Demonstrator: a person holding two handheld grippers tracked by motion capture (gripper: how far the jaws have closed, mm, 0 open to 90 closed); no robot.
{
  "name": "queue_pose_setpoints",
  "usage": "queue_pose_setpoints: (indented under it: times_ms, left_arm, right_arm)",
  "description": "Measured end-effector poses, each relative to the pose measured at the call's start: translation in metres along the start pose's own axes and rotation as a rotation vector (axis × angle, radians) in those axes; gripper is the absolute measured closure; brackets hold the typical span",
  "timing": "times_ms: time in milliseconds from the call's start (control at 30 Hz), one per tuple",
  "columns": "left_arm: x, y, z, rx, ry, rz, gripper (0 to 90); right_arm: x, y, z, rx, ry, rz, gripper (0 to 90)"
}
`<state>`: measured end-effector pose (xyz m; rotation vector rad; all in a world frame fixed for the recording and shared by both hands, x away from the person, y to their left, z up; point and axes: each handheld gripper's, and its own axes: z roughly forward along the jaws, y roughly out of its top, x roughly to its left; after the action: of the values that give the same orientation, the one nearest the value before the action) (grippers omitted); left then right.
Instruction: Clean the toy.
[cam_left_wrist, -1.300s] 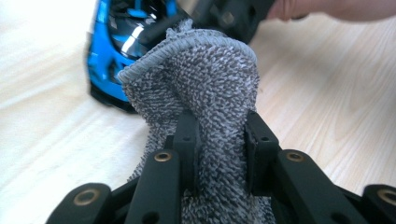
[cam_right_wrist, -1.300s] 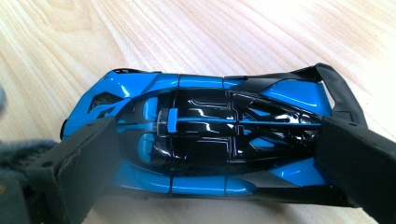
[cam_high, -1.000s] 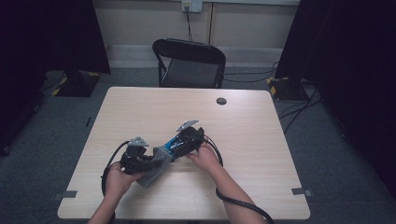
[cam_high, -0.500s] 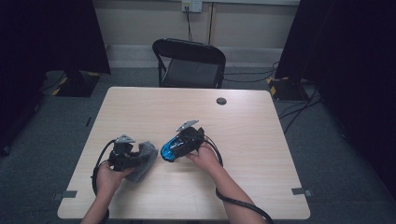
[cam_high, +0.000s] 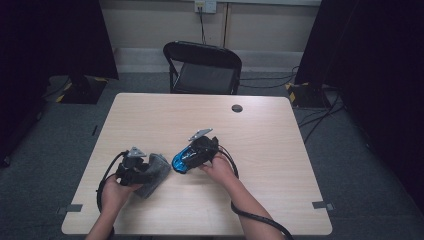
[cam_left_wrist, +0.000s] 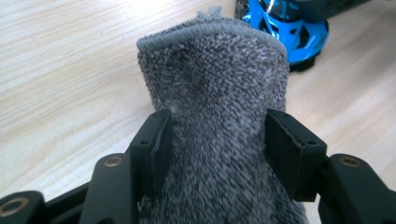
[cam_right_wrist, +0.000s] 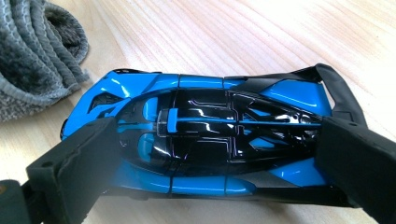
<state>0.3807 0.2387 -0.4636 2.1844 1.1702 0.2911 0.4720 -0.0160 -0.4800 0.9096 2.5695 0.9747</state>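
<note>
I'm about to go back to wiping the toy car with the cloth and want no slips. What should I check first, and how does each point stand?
1. Blue toy car clamped front and rear by the right gripper: ok.
2. Grey cloth gripped by the left gripper: not ok; its jaws have just been opening, though the cloth sits between them.
3. Cloth apart from the car: ok, a gap shows in the high view.
4. Car resting on the table: cannot tell.
5. Cables clear of the work: ok.
</note>
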Motion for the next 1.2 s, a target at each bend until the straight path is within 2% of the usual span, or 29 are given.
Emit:
queue_pose_setpoints:
  times_ms: [100,167,300,367,400,467,500,567,767,867,1033,1200]
  left_arm:
    - [-0.003,-0.004,-0.006,0.013,0.001,0.032,42.5]
    - [-0.003,-0.009,-0.010,0.020,0.010,0.039,42.5]
    - [0.003,-0.016,-0.012,0.051,0.009,0.014,43.4]
    - [0.008,-0.019,-0.011,0.050,-0.007,-0.025,45.3]
    - [0.008,-0.020,-0.009,0.049,-0.014,-0.041,47.2]
    - [0.010,-0.020,-0.008,0.053,-0.018,-0.036,50.4]
    - [0.011,-0.020,-0.006,0.055,-0.028,-0.052,53.0]
    - [0.013,-0.020,-0.005,0.064,-0.036,-0.051,57.6]
    - [0.017,-0.018,-0.002,0.069,-0.059,-0.086,71.3]
    - [0.021,-0.014,-0.002,0.061,-0.073,-0.116,74.3]
    - [0.032,0.001,-0.003,0.015,-0.047,-0.160,74.9]
    - [0.035,0.037,0.005,-0.010,-0.024,-0.118,74.9]
  right_arm:
    - [0.000,0.000,0.000,-0.001,0.000,0.002,0.0]
    - [0.000,0.000,0.000,-0.001,0.001,0.001,0.0]
    - [0.000,-0.001,0.000,-0.003,0.001,0.002,0.0]
    - [0.000,0.000,0.000,-0.002,0.000,0.003,0.0]
    - [0.000,0.000,0.000,0.000,0.001,0.000,0.0]
    - [0.000,0.000,0.000,0.001,0.001,0.000,0.0]
    - [0.000,0.000,0.000,0.000,0.001,0.000,0.0]
    - [0.000,0.000,0.000,-0.001,0.001,0.000,0.0]
    - [0.000,0.000,0.000,-0.003,0.002,0.001,0.0]
    - [0.000,0.000,0.000,-0.002,0.002,0.000,0.0]
    - [0.000,-0.001,0.000,-0.012,0.001,0.002,0.0]
    - [0.000,-0.001,0.000,-0.013,0.002,0.001,0.0]
